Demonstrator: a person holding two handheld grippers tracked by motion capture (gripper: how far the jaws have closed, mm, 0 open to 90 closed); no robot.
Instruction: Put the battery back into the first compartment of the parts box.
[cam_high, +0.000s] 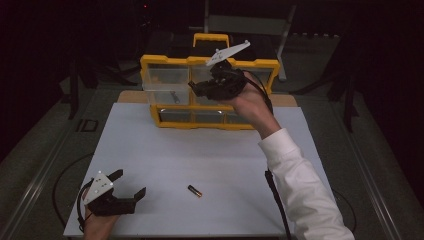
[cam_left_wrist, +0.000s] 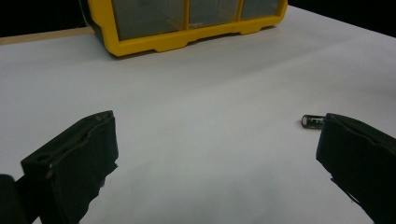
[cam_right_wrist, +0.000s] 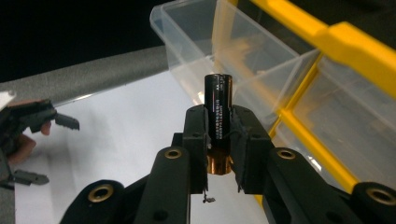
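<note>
My right tongs (cam_right_wrist: 218, 135) gripped a battery (cam_right_wrist: 218, 107) upright | pulled-out clear drawer (cam_right_wrist: 243, 51) just beyond at 12 o'clock | left tongs (cam_left_wrist: 215, 158) wide; spare battery (cam_high: 195, 190) on desk (cam_high: 200, 150) at 3 o'clock.

High view looking down over white table (cam_high: 200, 150), left gripper view low across it, right gripper view close, all sharing far yellow organizer (cam_high: 210, 92).

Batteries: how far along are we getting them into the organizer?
Done: cannot tell. In hand: the right hand-held gripper is shut on a battery at the pulled-out clear drawer of the yellow organizer. Left: one loose battery on the table, near the open left hand-held gripper.
</note>
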